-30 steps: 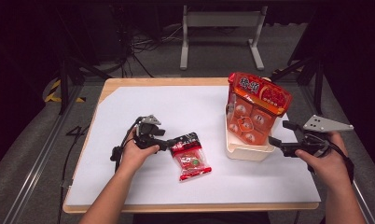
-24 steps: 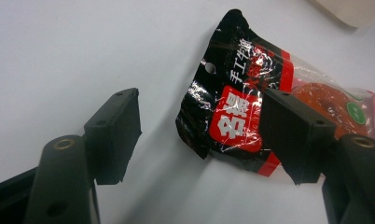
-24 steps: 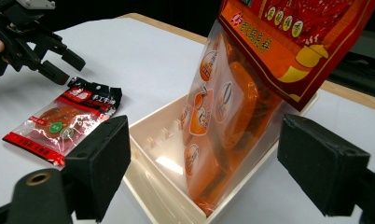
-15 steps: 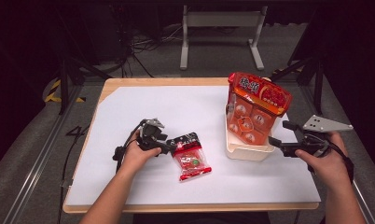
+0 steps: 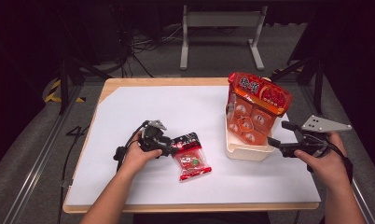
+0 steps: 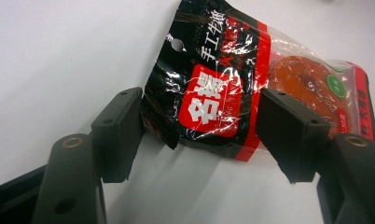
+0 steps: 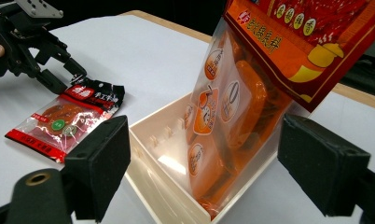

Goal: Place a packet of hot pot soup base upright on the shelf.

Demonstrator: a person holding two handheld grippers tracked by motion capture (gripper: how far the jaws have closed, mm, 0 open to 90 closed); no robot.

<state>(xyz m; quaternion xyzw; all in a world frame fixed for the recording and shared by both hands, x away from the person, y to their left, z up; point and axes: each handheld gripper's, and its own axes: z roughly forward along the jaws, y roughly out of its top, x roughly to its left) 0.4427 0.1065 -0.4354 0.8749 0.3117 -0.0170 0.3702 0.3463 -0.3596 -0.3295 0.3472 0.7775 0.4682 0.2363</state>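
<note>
A red and black snack packet point(image 5: 190, 157) lies flat on the white sheet. My left gripper point(image 5: 170, 147) is at its black top end. In the left gripper view the packet point(image 6: 223, 93) lies between the left gripper's point(image 6: 199, 121) wide jaws, which have just been closing; the pads are not pressing on it. A tall orange bag point(image 5: 255, 109) stands tilted in a white box point(image 5: 244, 151). My right gripper point(image 5: 276, 134) stands open beside the box's right side, with the box point(image 7: 153, 186) and the bag point(image 7: 232, 107) ahead of its jaws point(image 7: 206, 154). The packet point(image 7: 69, 119) and the left gripper point(image 7: 66, 77) show farther off.
The white sheet point(image 5: 176, 112) covers most of a wooden table point(image 5: 129, 83). A metal stand point(image 5: 220, 28) and cables lie on the floor beyond the far edge. Dark frame legs stand at both sides of the table.
The left gripper has shifted slightly at the packet's top end and its jaws have narrowed a little. The right gripper, bag and box have not moved.
</note>
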